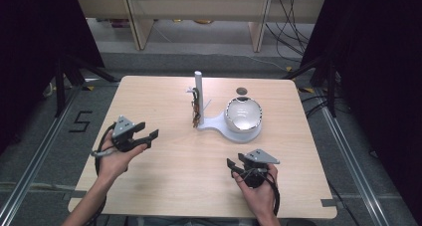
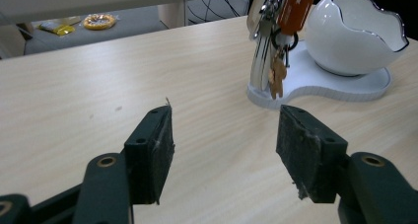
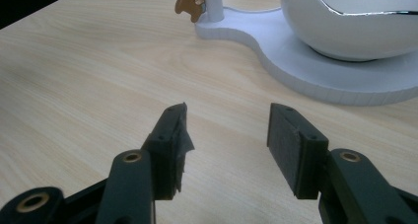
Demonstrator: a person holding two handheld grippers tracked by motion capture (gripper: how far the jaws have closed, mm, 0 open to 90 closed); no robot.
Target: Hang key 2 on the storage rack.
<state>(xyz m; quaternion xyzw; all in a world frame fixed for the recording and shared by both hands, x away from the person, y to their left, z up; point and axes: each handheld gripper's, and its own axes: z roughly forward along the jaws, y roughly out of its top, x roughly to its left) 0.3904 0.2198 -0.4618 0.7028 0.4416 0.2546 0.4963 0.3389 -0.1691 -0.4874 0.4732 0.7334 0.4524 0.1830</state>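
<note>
Two grippers sit nearest over the table: the left gripper and the right gripper, each with jaws spread wide and nothing between them. Beyond stands one white stand with one post and one egg-shaped bowl. The left gripper view shows hanging keys, an orange tag and what may be a small gingerbread charm.
</note>
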